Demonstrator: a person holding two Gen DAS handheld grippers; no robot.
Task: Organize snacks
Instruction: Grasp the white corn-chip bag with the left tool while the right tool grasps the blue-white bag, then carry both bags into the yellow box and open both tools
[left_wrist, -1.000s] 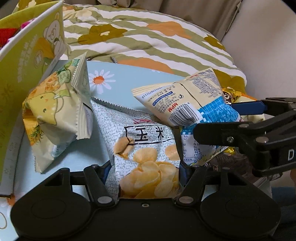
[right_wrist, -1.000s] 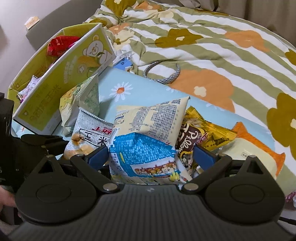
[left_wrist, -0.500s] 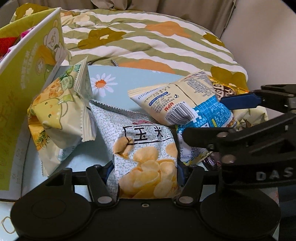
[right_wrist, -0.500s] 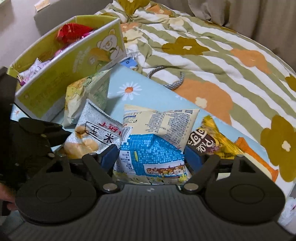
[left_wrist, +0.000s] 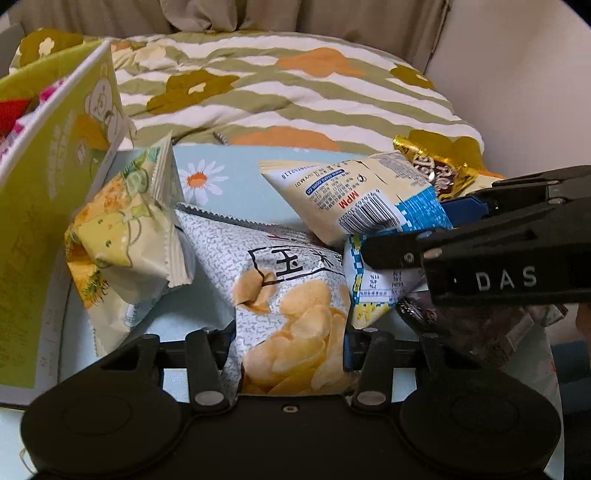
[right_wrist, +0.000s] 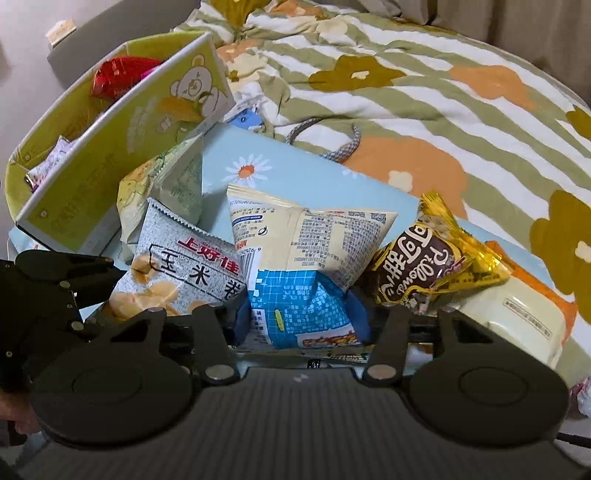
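My left claw (left_wrist: 290, 334) is clenched on the grey corn-chip bag (left_wrist: 288, 295), its fingers pressed into the bag's lower end. My right claw (right_wrist: 303, 314) grasps the blue-and-cream snack bag (right_wrist: 299, 258) the same way, blue pads squeezing its blue half.

Both bags sit side by side on the light blue daisy-print surface (right_wrist: 295, 173), the blue-and-cream one leaning partly over the grey one. To the left of the grey bag a yellow-green pineapple snack bag (left_wrist: 122, 236) leans against the green bear-print box (right_wrist: 122, 147), which holds a red packet (right_wrist: 118, 74). On the right lies a gold-and-brown chocolate pillow bag (right_wrist: 436, 266), overlapping a cream and orange pack (right_wrist: 517, 317). Behind it all spreads a striped floral quilt (right_wrist: 424, 96).
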